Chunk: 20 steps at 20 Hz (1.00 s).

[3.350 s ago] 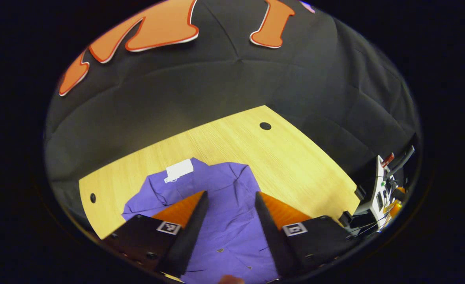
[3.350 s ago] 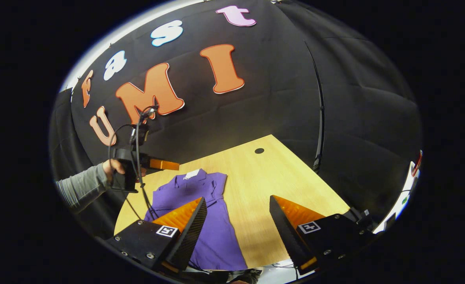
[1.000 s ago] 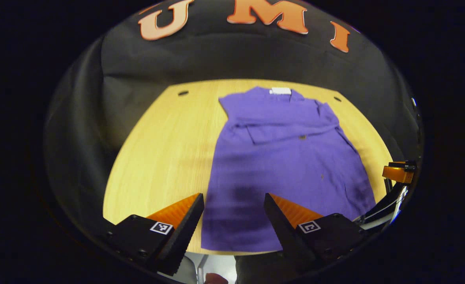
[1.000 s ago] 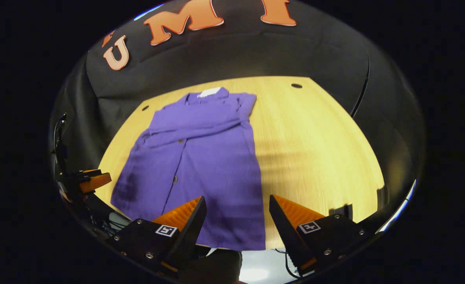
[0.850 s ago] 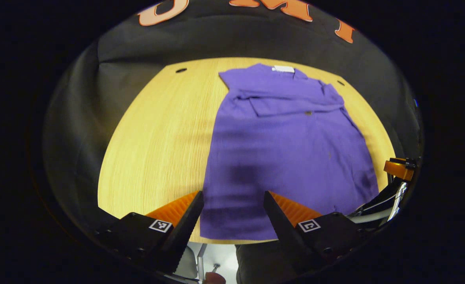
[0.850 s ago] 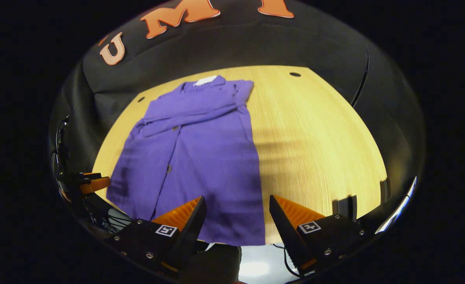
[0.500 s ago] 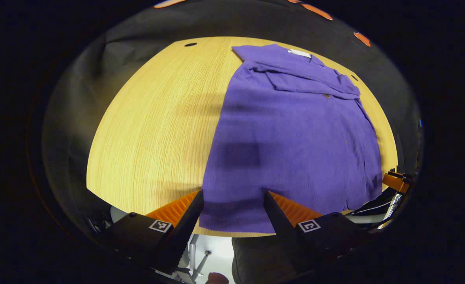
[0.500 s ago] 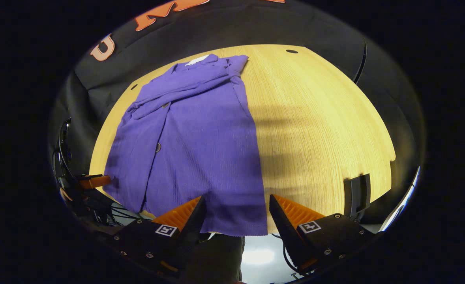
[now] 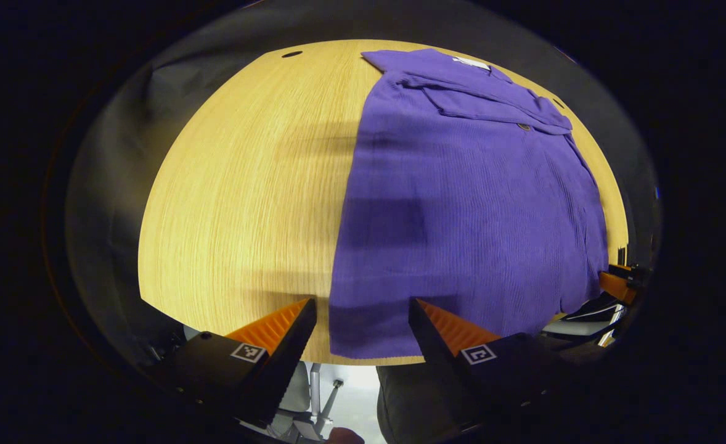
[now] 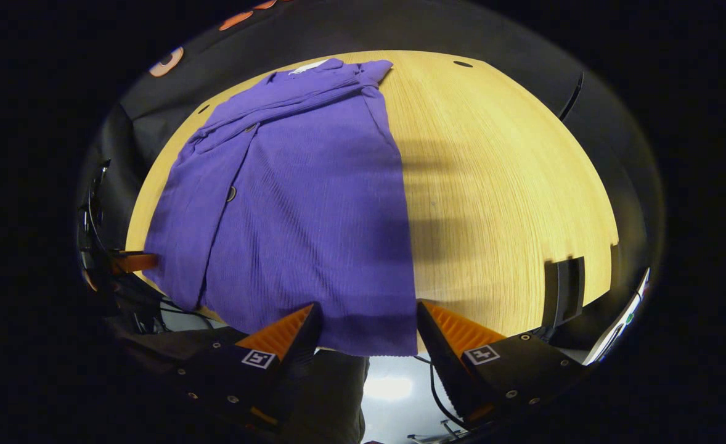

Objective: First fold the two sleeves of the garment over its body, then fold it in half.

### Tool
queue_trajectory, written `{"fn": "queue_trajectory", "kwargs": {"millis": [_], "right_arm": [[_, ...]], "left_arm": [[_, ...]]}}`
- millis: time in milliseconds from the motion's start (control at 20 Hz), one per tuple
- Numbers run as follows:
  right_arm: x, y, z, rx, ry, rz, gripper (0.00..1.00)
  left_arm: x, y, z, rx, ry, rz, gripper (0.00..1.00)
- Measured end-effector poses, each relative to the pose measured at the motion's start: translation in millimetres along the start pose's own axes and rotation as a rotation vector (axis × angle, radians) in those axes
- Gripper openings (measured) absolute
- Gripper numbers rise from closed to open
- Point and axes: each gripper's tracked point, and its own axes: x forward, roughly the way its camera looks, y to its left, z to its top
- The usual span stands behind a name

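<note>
Left gripper view: the left gripper (image 9: 362, 317) has its two fingers spread apart, with nothing between them. They frame the near hem of the purple garment (image 9: 461, 203), which lies flat on the wooden table (image 9: 246, 185). The hem's left corner sits just ahead of the gap between the fingers, at the table's near edge. The garment stretches away from the gripper and to its right; both sleeves (image 9: 492, 105) are folded across the chest at the far end, near the collar, where a white tag (image 9: 471, 62) shows. Whether the fingertips touch the cloth cannot be told. A dark round hole (image 9: 291, 54) marks the far left part of the tabletop. At the far right edge of this view, a finger of the right gripper (image 9: 615, 285) shows beside the garment's other hem corner.

Right gripper view: the right gripper (image 10: 366, 320) is likewise spread wide and holds nothing. The garment's (image 10: 301, 197) right hem corner lies just ahead of the gap, at the near edge of the table (image 10: 511, 185). The cloth runs ahead and to the left, with buttons down its front. To the right of the gripper a dark clamp-like bracket (image 10: 563, 290) sits on the table's edge. At the far left, a finger of the left gripper (image 10: 130, 263) shows next to the opposite hem corner.
</note>
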Motion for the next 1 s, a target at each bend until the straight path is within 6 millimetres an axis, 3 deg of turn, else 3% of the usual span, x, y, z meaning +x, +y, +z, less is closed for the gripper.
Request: {"fn": "queue_trajectory", "kwargs": {"millis": [200, 250, 300, 350, 450, 500, 550, 600, 700, 750, 850, 1000], "right_arm": [[2.0, -2.5, -9.4, -0.017, 0.040, -0.042, 0.98], [2.3, -2.0, -10.4, -0.028, 0.052, -0.051, 0.88], [3.8, -1.6, -10.8, -0.044, 0.077, -0.061, 0.93], [-0.9, 2.7, -12.8, -0.037, 0.108, -0.058, 0.91], [-0.7, 9.9, -15.7, 0.015, 0.150, -0.050, 0.72], [0.2, 12.6, -16.1, 0.034, 0.165, -0.039, 0.52], [1.0, 15.5, -15.4, 0.036, 0.175, -0.027, 0.43], [1.1, 16.7, -14.9, 0.040, 0.177, -0.017, 0.32], [2.7, 19.7, -13.7, 0.073, 0.183, -0.005, 0.19], [2.4, 20.9, -12.6, 0.090, 0.190, 0.001, 0.16], [3.6, 22.5, -8.1, 0.112, 0.189, 0.014, 0.10], [3.0, 26.5, -3.3, 0.145, 0.177, 0.023, 0.05]], "left_arm": [[3.3, -1.8, 0.0, 0.070, 0.043, -0.017, 0.99], [4.8, -1.0, 0.3, 0.078, 0.070, -0.019, 0.99], [3.8, -0.9, -0.3, 0.072, 0.100, -0.014, 0.98], [3.0, -2.1, -1.5, 0.058, 0.125, -0.014, 0.97], [3.6, -11.9, 0.8, 0.056, 0.151, -0.015, 0.86], [3.9, -17.2, 1.6, 0.081, 0.155, -0.023, 0.74], [4.0, -21.9, 6.2, 0.120, 0.137, -0.035, 0.67], [4.1, -25.6, 8.3, 0.136, 0.117, -0.047, 0.52], [4.2, -25.7, 5.3, 0.174, 0.123, -0.059, 0.25], [6.3, -26.1, 7.2, 0.152, 0.136, -0.078, 0.26], [7.7, -24.5, 8.8, 0.088, 0.167, -0.114, 0.07], [2.0, -24.8, 7.6, 0.013, 0.203, -0.173, 0.08]]}}
